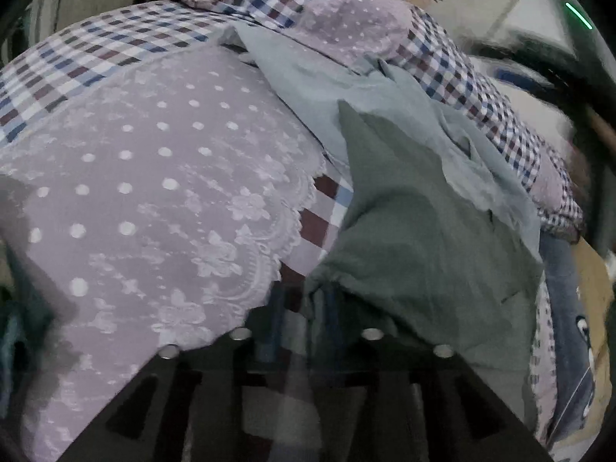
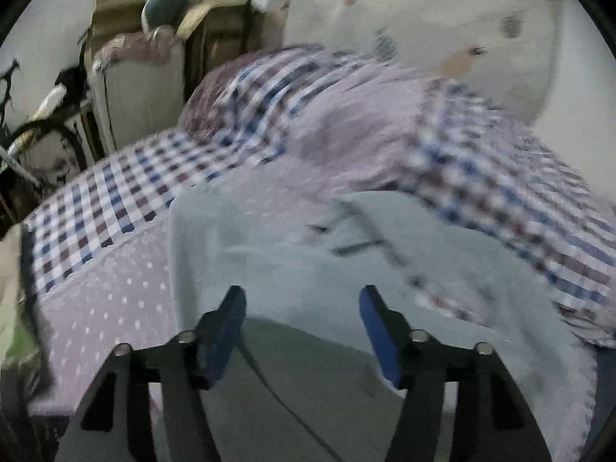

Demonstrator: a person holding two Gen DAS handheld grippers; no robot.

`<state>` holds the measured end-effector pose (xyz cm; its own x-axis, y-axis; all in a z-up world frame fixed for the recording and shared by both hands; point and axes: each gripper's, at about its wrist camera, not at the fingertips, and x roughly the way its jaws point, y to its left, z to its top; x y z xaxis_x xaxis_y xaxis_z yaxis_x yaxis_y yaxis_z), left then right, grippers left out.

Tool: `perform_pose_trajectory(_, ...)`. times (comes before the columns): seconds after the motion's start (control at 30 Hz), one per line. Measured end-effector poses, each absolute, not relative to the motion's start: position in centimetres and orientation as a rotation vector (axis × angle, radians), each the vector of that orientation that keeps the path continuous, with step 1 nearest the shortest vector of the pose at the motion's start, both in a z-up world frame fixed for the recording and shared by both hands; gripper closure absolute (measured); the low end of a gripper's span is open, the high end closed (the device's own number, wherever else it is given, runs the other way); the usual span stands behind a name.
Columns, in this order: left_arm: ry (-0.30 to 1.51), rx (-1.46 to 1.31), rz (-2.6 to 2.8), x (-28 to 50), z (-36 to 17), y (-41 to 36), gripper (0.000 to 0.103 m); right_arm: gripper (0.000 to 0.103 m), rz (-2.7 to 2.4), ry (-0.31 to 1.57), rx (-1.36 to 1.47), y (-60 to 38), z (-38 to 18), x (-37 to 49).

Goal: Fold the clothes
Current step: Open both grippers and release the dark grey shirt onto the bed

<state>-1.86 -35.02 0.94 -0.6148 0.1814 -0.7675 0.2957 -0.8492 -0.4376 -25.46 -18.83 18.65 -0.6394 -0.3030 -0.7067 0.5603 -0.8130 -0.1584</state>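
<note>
Right gripper (image 2: 302, 331): jaws held apart, blue pads (image 2: 379, 335) over pale grey-blue garment (image 2: 292, 254) spread on lilac dotted bedcover (image 2: 111, 288). Left gripper (image 1: 306, 342): fingertips buried under fabric, jaw state cannot be told; dark grey-green cloth (image 1: 415, 238) draped over it.

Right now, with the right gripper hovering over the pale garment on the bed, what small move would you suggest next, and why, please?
Probably lower the right gripper and close it on the pale blue-grey garment. Its jaws stand open with nothing between them, and the cloth lies spread just ahead on the checked bedspread. The left gripper's fingertips are hidden under cloth, so its grip cannot be judged.
</note>
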Motion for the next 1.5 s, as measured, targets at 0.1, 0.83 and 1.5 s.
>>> perform_pose_trajectory(0.1,0.858,1.274,-2.618,-1.6,1.6,-35.8,0.040,0.027,-2.519,0.475,0.964,-10.5,22.2,-22.1)
perform_pose_trajectory(0.83,0.733,1.103,-2.769,0.5,7.0,-33.3,0.036,0.024,-2.665,-0.076,1.368,14.6,13.2,5.4)
perform_pose_trajectory(1.5,0.967,1.083,-2.790,23.8,5.9,-33.9,0.033,0.025,-2.589,0.676,0.903,1.4,9.8,29.5)
